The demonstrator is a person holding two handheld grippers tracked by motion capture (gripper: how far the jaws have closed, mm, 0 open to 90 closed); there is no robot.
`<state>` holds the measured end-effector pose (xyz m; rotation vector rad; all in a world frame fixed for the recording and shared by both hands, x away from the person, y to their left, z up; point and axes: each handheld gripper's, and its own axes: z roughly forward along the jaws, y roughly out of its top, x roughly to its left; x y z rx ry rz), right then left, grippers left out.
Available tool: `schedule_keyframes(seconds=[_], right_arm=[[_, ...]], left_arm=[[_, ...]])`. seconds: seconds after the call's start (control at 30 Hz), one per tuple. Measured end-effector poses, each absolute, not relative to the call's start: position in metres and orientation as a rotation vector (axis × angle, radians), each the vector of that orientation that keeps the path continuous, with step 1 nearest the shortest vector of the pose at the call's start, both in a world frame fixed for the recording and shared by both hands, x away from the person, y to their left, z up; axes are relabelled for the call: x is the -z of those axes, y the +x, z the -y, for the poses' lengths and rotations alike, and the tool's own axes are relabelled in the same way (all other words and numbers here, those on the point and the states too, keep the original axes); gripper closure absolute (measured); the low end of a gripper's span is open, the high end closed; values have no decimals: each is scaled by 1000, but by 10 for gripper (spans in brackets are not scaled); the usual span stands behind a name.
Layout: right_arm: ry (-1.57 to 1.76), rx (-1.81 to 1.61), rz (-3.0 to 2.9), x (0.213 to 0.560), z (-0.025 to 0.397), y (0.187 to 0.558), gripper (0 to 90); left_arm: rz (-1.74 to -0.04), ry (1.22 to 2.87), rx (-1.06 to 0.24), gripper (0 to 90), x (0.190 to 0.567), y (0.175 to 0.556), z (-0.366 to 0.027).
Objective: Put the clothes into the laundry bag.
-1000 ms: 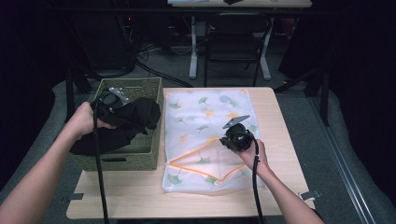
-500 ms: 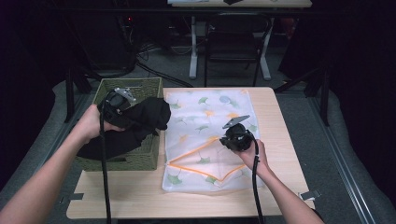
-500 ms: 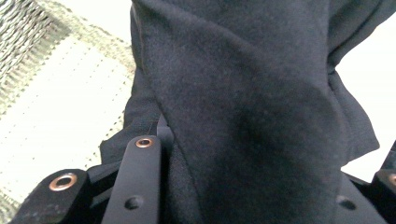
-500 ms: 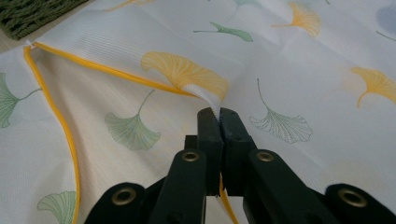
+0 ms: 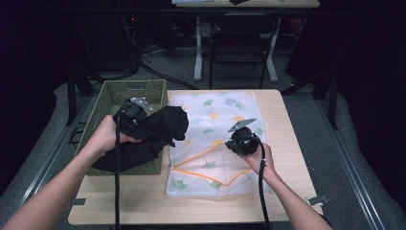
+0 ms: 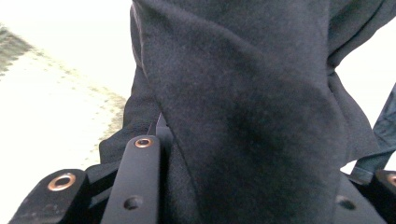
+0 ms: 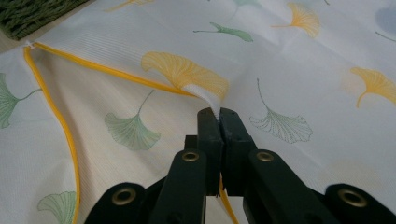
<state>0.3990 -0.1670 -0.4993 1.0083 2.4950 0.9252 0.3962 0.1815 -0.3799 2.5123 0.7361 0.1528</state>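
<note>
A white mesh bag (image 5: 210, 143) printed with ginkgo leaves and edged in orange lies flat on the table. My right gripper (image 5: 229, 142) is shut on the bag's upper layer near the orange edge, lifting a small peak of mesh (image 7: 205, 95). My left gripper (image 5: 143, 125) is shut on a black garment (image 5: 163, 125), held above the right rim of a green woven basket (image 5: 112, 96). The garment (image 6: 243, 107) drapes over the left jaws and hides their tips. More of the black cloth (image 5: 127, 155) hangs down into the basket.
The wooden table (image 5: 287, 143) has bare strips right of the bag and along the front edge. The basket stands at the table's left edge. Behind the table a chair (image 5: 239, 43) and cables stand on the dark floor. The basket's corner (image 7: 28, 16) lies near the bag's opening.
My left gripper has carried the black garment up and to the right, from over the basket toward the bag. The right gripper has stayed put, holding the bag.
</note>
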Motion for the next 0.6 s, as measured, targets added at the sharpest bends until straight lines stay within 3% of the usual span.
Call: schedule_keyframes(seconds=[0.6], right_arm=[[1027,-916,-2477,499,164,398,887]], left_arm=[[-744,2484,-142,643,401,379,-149]])
